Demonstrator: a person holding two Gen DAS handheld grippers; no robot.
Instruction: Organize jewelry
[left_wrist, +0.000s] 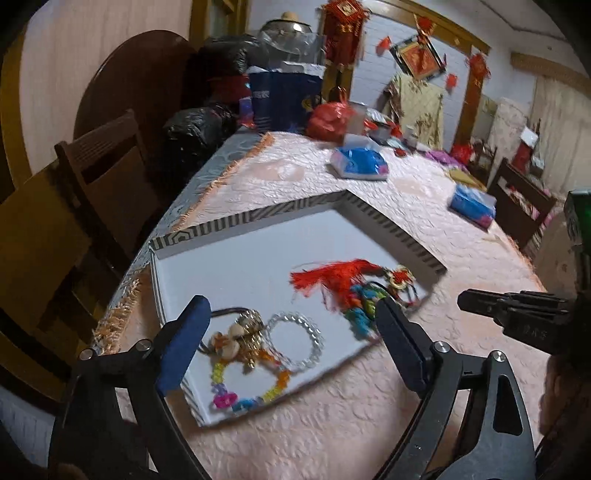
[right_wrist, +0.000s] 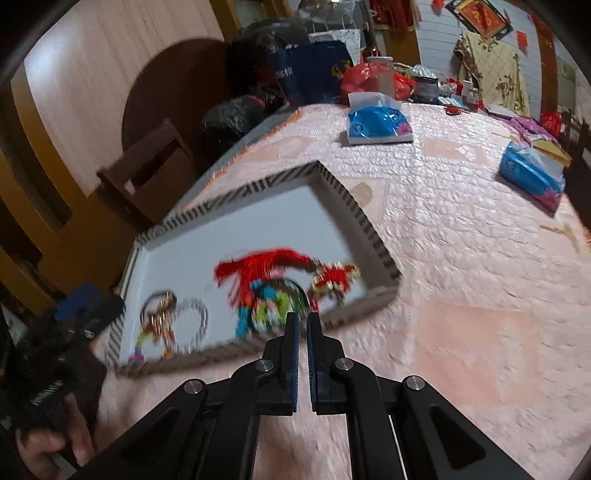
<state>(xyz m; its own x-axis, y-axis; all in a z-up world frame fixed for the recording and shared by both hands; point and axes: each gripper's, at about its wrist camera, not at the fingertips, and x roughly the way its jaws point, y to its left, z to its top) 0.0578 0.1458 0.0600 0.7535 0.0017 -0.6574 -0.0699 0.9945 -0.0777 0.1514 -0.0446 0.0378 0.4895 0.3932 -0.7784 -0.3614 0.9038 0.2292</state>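
A shallow tray (left_wrist: 295, 208) with a striped rim and white floor lies on the pink tablecloth. Its near corner holds a clear bead bracelet (left_wrist: 295, 341), a colourful bead bracelet (left_wrist: 251, 387) and a gold and shell piece (left_wrist: 243, 332). Further right are a red tassel (left_wrist: 332, 277), bright beads (left_wrist: 358, 306) and a red knot charm (left_wrist: 399, 277). My left gripper (left_wrist: 291, 300) hangs open above the near corner, nothing between its pads. My right gripper (right_wrist: 303, 317) is shut and empty, just over the tray's (right_wrist: 351, 206) near rim by the tassel (right_wrist: 258, 269).
Two blue tissue packs (left_wrist: 358, 162) (left_wrist: 472, 206) lie further back on the table. Bags, jars and red decorations crowd the far end. A wooden chair (left_wrist: 103, 177) stands at the table's left edge. A hand (right_wrist: 48, 446) grips the left tool.
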